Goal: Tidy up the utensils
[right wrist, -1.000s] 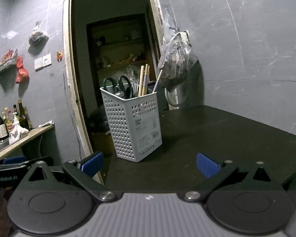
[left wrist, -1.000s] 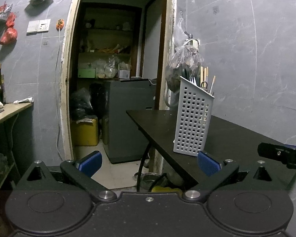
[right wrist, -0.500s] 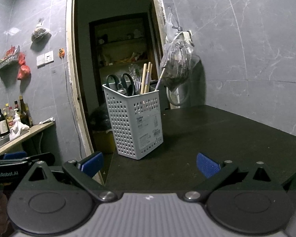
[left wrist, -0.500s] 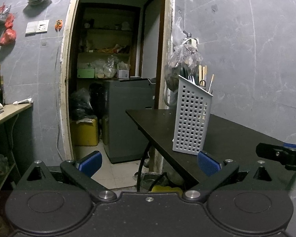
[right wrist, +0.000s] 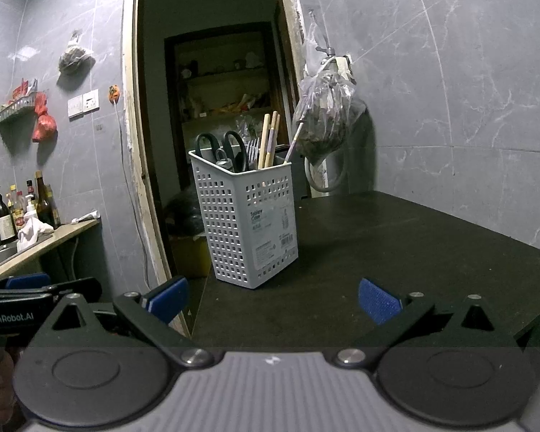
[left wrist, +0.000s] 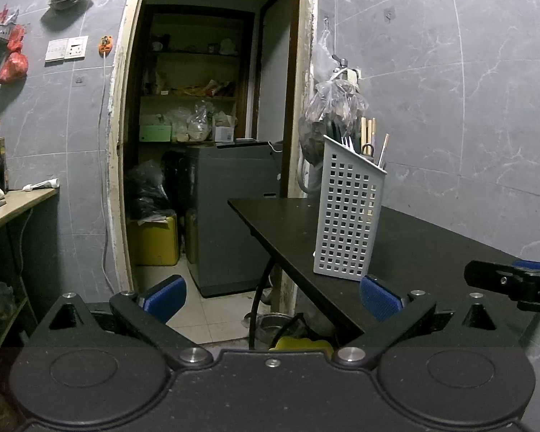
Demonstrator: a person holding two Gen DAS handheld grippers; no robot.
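the left gripper (left wrist: 273, 297) has its blue-padded fingers (left wrist: 165, 293) spread wide with nothing between them, and it touches nothing; it hangs off the near left corner of the black table (left wrist: 432, 248), short of the utensil basket (left wrist: 347, 212). the right gripper (right wrist: 273, 300) is likewise wide open and empty, its blue pads (right wrist: 378, 300) hovering over the table's near edge, with the basket straight ahead and well apart from the fingertips. each gripper shows at the side of the other's view, the right one low at the right of the left wrist view, the left one low at the left of the right wrist view.

the utensil basket is a pale grey perforated plastic holder standing upright on the table, near its left edge. a printed label (right wrist: 270, 230) sits on the side facing the right gripper. inside it, all standing on end, are black-handled scissors (right wrist: 221, 147) at the left, a fork (right wrist: 252, 149) with tines up in the middle, wooden chopsticks (right wrist: 270, 138) just right of the fork, and a thin pale handle (right wrist: 294, 142) leaning out toward the right corner.

behind the basket a clear plastic bag (right wrist: 324, 122) of dark contents hangs on the grey tiled wall, beside an open doorway (left wrist: 212, 108) into a storage room with shelves. far left of the basket a counter (right wrist: 39, 248) carries several bottles (right wrist: 25, 208).
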